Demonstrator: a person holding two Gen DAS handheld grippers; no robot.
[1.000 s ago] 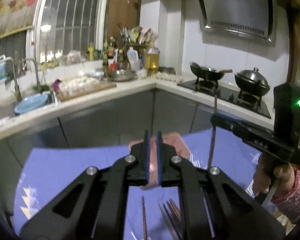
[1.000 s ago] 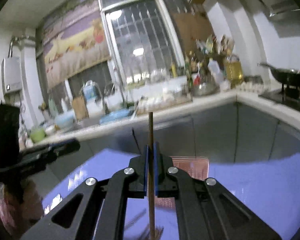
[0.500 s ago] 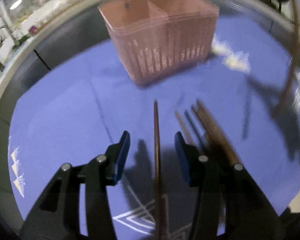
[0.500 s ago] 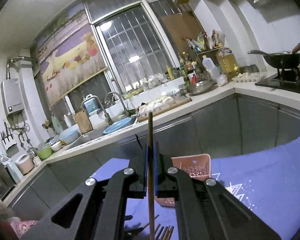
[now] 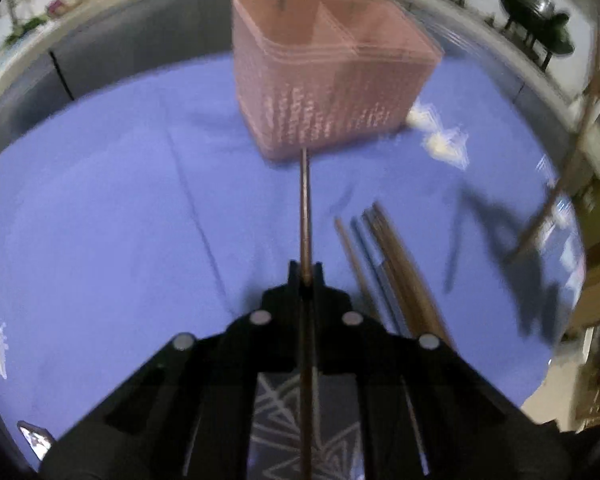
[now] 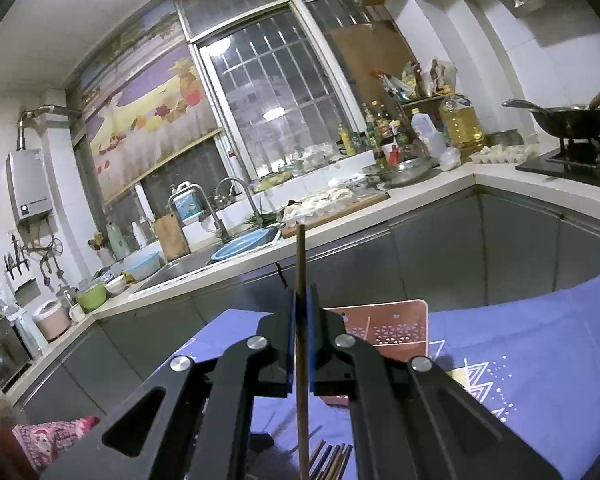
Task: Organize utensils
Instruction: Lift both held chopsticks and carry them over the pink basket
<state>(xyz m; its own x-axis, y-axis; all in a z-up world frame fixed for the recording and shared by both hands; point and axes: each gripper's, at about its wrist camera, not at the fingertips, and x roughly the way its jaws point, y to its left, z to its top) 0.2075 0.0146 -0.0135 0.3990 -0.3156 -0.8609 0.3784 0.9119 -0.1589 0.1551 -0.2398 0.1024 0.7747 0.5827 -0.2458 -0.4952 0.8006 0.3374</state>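
My left gripper [image 5: 305, 270] is shut on a brown chopstick [image 5: 305, 208] that lies along the blue tablecloth and points at the pink two-compartment utensil basket [image 5: 328, 92]. Several more chopsticks [image 5: 388, 264] lie on the cloth just right of it. My right gripper [image 6: 301, 294] is shut on another chopstick [image 6: 300, 264], held upright above the table; that chopstick also shows at the right edge of the left wrist view [image 5: 568, 168]. The basket [image 6: 388, 332] stands beyond the right gripper, and loose chopsticks [image 6: 332, 458] lie below it.
The blue cloth [image 5: 100, 220] covers the table, whose right edge [image 5: 556, 344] drops off near the chopsticks. Grey cabinets and a counter with a sink [image 6: 204, 256], bottles and a wok on a stove [image 6: 568, 124] run behind the table.
My left gripper swung down from facing the kitchen, then closed from open onto the chopstick on the cloth. My right gripper kept its chopstick upright and rose slightly.
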